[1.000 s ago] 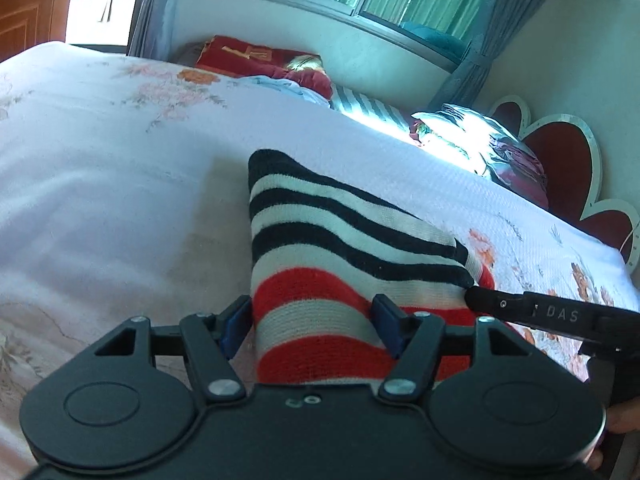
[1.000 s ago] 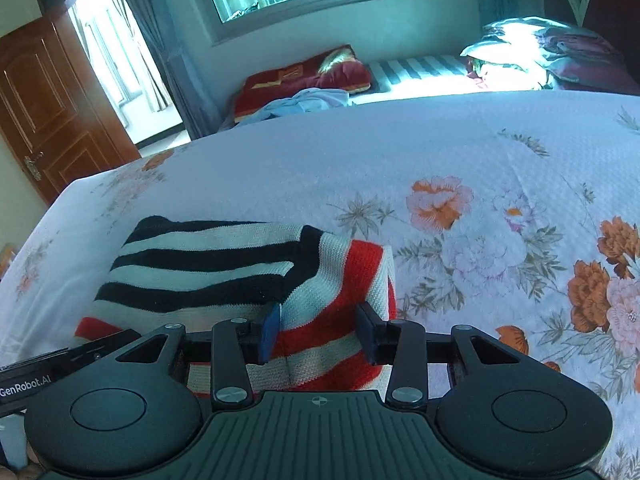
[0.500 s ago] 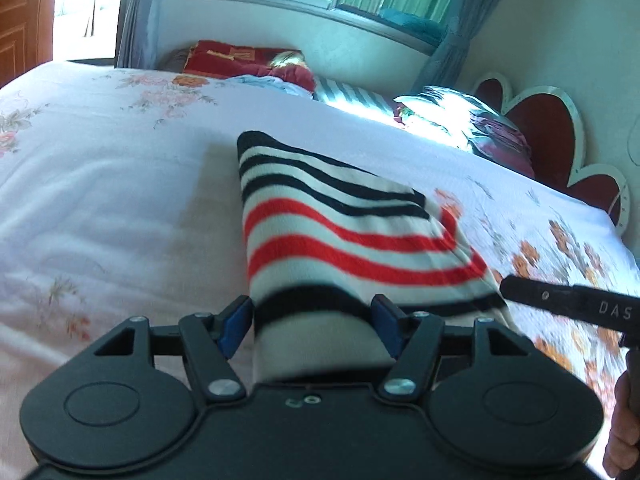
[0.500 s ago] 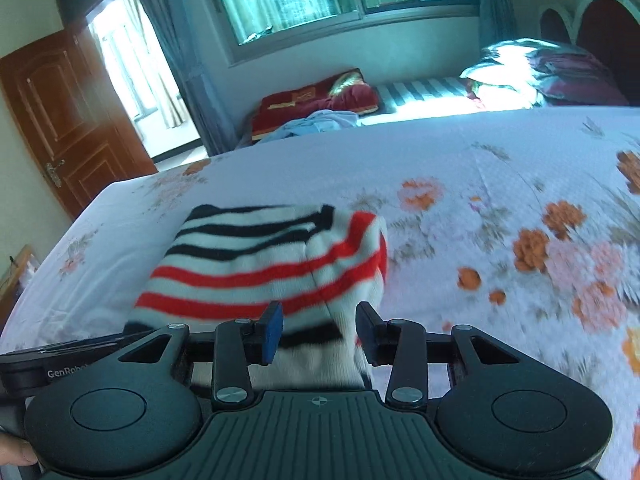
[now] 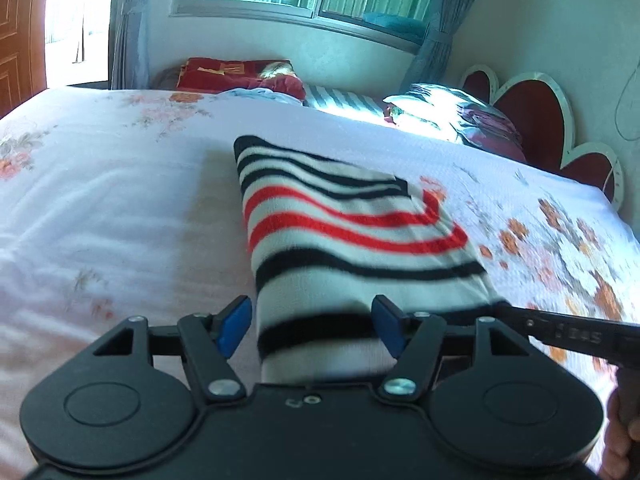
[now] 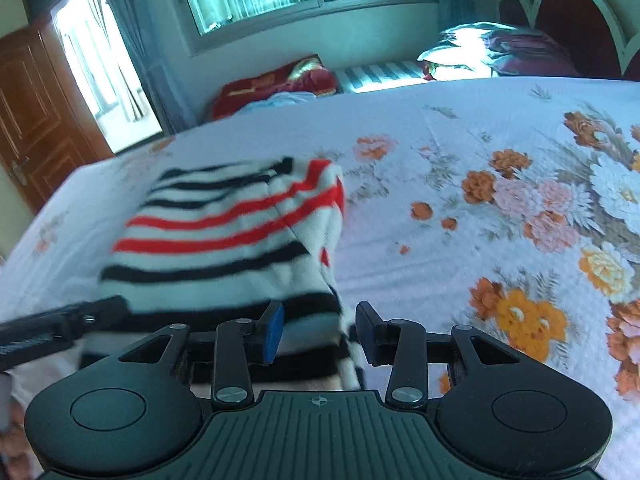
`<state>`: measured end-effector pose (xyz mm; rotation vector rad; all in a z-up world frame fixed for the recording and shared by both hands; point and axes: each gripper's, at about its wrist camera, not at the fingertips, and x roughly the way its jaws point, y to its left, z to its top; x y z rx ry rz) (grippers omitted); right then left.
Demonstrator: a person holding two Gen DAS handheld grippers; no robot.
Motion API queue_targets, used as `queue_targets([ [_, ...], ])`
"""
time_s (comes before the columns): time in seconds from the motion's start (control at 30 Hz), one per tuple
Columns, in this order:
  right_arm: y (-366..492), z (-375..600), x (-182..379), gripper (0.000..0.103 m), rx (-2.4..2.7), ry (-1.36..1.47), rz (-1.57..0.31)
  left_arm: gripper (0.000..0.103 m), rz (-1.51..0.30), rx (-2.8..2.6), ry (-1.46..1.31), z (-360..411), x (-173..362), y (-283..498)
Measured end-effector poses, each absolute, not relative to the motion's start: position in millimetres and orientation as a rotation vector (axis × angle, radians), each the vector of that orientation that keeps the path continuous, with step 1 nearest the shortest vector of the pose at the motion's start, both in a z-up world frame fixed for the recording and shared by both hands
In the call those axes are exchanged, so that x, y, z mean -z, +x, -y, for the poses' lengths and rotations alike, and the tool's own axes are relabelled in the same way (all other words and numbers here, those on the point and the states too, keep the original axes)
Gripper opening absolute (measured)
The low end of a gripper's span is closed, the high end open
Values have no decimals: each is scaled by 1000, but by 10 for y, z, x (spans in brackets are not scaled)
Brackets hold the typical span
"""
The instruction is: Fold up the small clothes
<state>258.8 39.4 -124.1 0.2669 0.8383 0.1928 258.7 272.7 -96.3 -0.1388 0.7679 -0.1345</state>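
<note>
A small knit garment with black, white and red stripes lies folded on the floral bedsheet. Its near edge sits between the fingers of my left gripper, whose blue pads stand wide apart on either side of the cloth. In the right wrist view the same garment lies to the left, and its near right corner passes between the spread fingers of my right gripper. Each gripper's finger shows at the edge of the other's view. The cloth under the gripper bodies is hidden.
The bed reaches far back to pillows and a red heart-shaped headboard. A red blanket and a striped cushion lie beyond the bed under the window. A wooden door stands at left.
Both grippers have drawn back towards me along the garment. More of its striped length now shows in front of the fingers, and the near black stripes have come into view.
</note>
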Motion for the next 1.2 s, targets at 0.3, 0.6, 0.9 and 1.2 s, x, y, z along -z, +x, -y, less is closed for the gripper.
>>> queue_targets([
  [0.3,2637,-229,1580,43,-183,359,-939,70,-817,109,-161,-2750,1200,2495],
  [0.6,2448,-77,1316,72,-189,390,-949,71,-877,-7,-156,-2588,955,2253],
  [0.9,1874,79,1022,81,-307,362,-951,76,-926,-137,-53,-2229,619,1760],
  [1.2,940,293,472,83,-439,210,-822,77,-689,-206,4,-1754,-173,677],
])
